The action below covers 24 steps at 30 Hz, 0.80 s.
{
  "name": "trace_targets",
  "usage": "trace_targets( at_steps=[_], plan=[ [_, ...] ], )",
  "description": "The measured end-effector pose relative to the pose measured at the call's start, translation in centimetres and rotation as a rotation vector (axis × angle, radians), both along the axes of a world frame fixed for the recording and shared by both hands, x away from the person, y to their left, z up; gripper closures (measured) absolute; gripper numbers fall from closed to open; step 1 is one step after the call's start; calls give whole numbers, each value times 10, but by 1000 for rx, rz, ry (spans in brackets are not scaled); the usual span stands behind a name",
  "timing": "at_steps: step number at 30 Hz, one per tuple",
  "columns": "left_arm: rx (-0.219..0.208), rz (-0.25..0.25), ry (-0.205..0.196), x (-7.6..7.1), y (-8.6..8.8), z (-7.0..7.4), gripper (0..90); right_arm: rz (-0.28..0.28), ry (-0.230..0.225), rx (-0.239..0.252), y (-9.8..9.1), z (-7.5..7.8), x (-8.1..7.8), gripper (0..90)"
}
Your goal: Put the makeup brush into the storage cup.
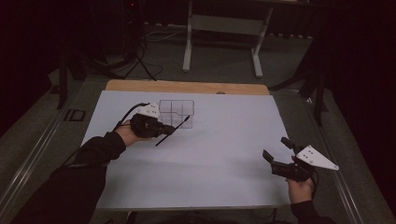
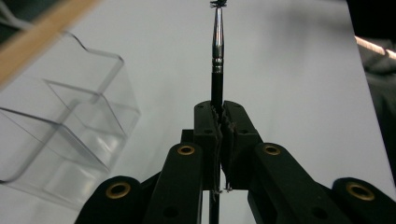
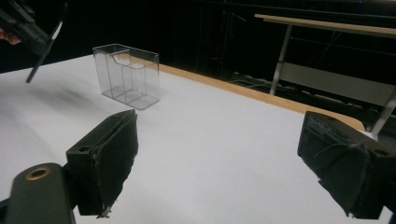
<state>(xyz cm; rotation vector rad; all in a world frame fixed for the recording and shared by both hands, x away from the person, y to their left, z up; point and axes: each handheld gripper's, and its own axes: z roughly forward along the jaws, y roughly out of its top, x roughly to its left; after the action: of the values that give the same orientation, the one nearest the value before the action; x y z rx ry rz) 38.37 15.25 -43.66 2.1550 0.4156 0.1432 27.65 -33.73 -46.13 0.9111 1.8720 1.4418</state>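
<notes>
A thin black brush [image 1: 173, 130] with a silver ferrule [image 2: 217, 46] is clamped between the jaws of my left gripper [image 1: 171, 129], which is shut on its handle. Its bristle end points away toward the clear compartmented box [image 1: 176, 112], and its tail sticks out behind the jaws. The box [image 2: 70, 135] stands just left of the left gripper [image 2: 219, 109], apart from it. My right gripper [image 1: 274, 147] rests at the table's right side, its jaws wide open with nothing between them [image 3: 224, 172]. From there the box [image 3: 127, 77] and the brush [image 3: 46, 46] lie far off to the left.
A white sheet [image 1: 210, 154] covers the table, with a wooden strip [image 1: 187, 86] along the far edge. Behind it stands a white table frame [image 1: 222, 28] on a grey floor, and a tripod [image 1: 137, 56] rises at the back left.
</notes>
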Motion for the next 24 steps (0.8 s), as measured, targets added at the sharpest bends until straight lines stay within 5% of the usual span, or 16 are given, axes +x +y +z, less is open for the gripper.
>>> trace_targets(
  at_steps=[13,20,24],
  plan=[
    [-120,134,-32,-14,-5,-2,857,34,13,-17,9,0,-1,139],
    [-200,146,-39,-21,-15,2,857,42,21,-12,14,7,-4,146],
    [-238,149,-44,-28,-23,6,856,100,42,3,26,11,-4,142]
  ],
)
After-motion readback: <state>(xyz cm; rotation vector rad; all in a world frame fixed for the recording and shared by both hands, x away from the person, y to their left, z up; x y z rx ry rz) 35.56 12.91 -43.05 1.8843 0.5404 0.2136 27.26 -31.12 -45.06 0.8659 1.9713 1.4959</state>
